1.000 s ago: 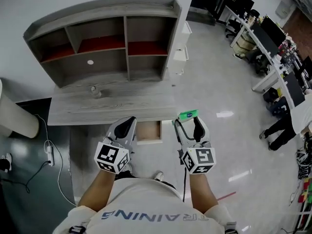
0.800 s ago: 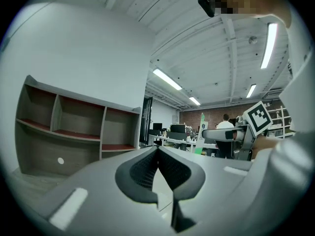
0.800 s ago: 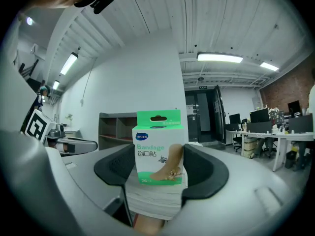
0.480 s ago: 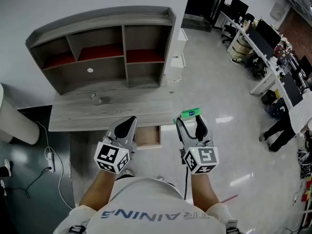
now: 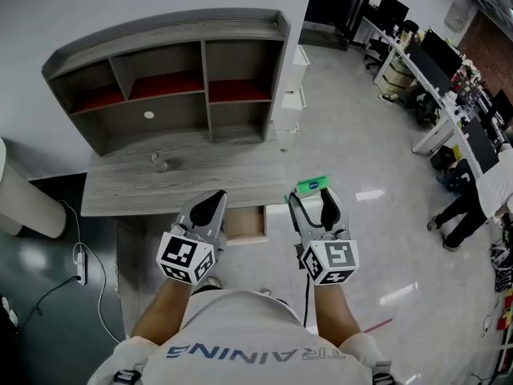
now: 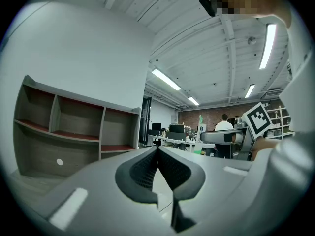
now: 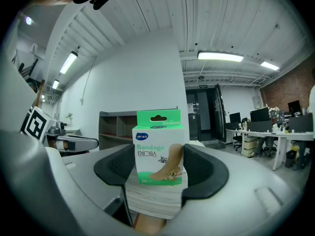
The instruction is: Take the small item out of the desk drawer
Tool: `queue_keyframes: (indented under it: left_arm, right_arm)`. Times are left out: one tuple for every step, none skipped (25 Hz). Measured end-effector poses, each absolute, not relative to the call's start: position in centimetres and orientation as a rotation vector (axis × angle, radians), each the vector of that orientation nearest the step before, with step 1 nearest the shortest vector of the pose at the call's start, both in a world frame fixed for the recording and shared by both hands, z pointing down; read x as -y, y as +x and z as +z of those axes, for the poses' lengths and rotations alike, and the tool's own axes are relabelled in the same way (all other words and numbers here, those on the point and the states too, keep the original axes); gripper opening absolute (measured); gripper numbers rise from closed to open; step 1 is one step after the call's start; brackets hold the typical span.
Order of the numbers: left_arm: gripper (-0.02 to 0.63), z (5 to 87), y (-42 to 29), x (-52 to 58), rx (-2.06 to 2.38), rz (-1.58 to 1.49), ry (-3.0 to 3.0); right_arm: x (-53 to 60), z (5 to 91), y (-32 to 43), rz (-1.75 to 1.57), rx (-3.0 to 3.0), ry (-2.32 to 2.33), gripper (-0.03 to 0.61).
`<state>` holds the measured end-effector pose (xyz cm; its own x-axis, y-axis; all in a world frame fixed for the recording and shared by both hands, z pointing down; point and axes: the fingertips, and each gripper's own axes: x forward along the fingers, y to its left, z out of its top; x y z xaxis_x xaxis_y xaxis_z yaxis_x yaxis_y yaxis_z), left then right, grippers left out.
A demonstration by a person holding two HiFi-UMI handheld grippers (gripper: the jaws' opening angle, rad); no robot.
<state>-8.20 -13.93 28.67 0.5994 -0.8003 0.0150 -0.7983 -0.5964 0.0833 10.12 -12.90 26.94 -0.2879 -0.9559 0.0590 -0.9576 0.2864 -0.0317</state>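
My right gripper (image 5: pixel 314 200) is shut on a small green and white bandage box (image 7: pixel 158 151), held upright between its dark pads. In the head view the bandage box (image 5: pixel 311 186) hangs off the right end of the grey wooden desk (image 5: pixel 184 179). The desk drawer (image 5: pixel 244 221) stands pulled out between the two grippers, its light wooden inside partly visible. My left gripper (image 5: pixel 210 207) hovers just left of the drawer, jaws shut with nothing between them. In the left gripper view the left gripper (image 6: pixel 158 150) has its ribbed pads touching at the tip.
A grey shelf unit (image 5: pixel 172 79) with red-lined compartments stands on the back of the desk. A small object (image 5: pixel 158 162) lies on the desktop. White drawers (image 5: pixel 290 103) stand to the right. Office desks and a person (image 5: pixel 473 195) are at the far right. A cable (image 5: pixel 80 251) lies on the floor at the left.
The view has shifted slightly, so desk and shelf sit a little lower in the picture. Both grippers keep their places and the bandage box stays gripped.
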Motion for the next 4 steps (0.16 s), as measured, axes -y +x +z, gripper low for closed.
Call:
queue_keyframes:
  left_arm:
    - [-0.002,28.76,-8.20,13.98,1.369,-0.037,2.737]
    - [-0.002,28.82,-8.21,14.03,1.369,-0.037,2.737]
    - [-0.002,28.86,-8.23,14.09,1.369,-0.038,2.738]
    - [-0.002,28.89,-8.25,14.14,1.369,-0.038,2.738]
  right_arm:
    - [12.95,27.11,10.04,0.095,2.496,1.855,0.321]
    - [13.00,27.25,9.96,0.096,2.495,1.853,0.321]
    - [13.05,27.37,9.89,0.098,2.494,1.851,0.321]
    - [13.10,27.49,9.82,0.099,2.494,1.849,0.321]
